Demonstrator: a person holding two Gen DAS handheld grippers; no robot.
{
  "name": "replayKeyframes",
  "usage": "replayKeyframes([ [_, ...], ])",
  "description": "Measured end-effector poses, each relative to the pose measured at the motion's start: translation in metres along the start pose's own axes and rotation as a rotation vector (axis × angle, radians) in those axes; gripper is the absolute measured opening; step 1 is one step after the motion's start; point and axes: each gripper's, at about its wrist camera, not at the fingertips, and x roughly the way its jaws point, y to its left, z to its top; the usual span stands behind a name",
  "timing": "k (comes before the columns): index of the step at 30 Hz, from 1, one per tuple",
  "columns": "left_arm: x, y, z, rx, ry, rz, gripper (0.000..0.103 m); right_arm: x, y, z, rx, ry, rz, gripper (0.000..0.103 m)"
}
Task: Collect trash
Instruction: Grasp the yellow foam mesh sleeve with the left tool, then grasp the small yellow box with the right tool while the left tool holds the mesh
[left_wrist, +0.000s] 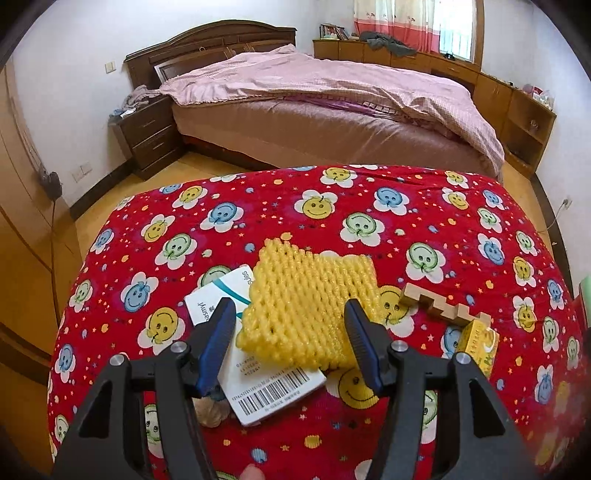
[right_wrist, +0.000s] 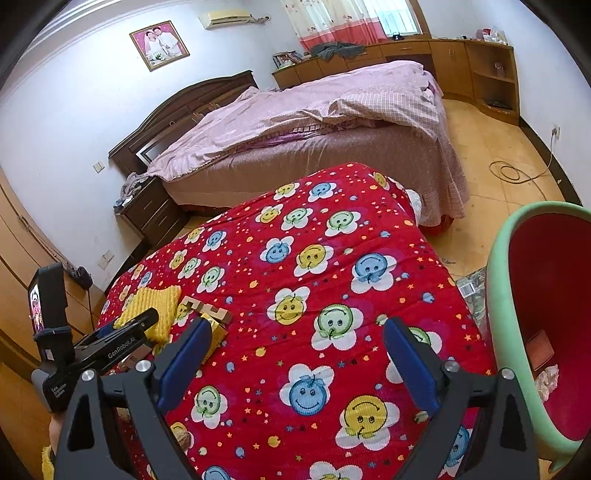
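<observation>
My left claw gapes over the yellow foam fruit net; closing may snag the white barcoded card beneath it.

Lower centre of the left wrist view is crowded: the foam net lies over a white card, with a wooden block and a yellow box just right of it. The upper cloth lies bare. In the right wrist view, the cloth's centre is bare; the bin walls the right edge, and the left gripper blocks the lower left.
</observation>
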Motion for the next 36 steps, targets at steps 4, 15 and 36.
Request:
replayKeyframes([
  [4, -0.003, -0.003, -0.003, 0.000, -0.011, -0.003, 0.055, 0.000, -0.001, 0.000, 0.002, 0.001, 0.003, 0.096],
  [15, -0.031, -0.012, -0.011, -0.001, -0.069, -0.154, 0.011, -0.008, 0.000, -0.002, 0.006, -0.012, 0.009, 0.096],
  [36, -0.106, 0.024, -0.047, -0.146, -0.127, -0.264, 0.010, -0.043, 0.010, -0.014, -0.020, -0.037, 0.021, 0.096],
])
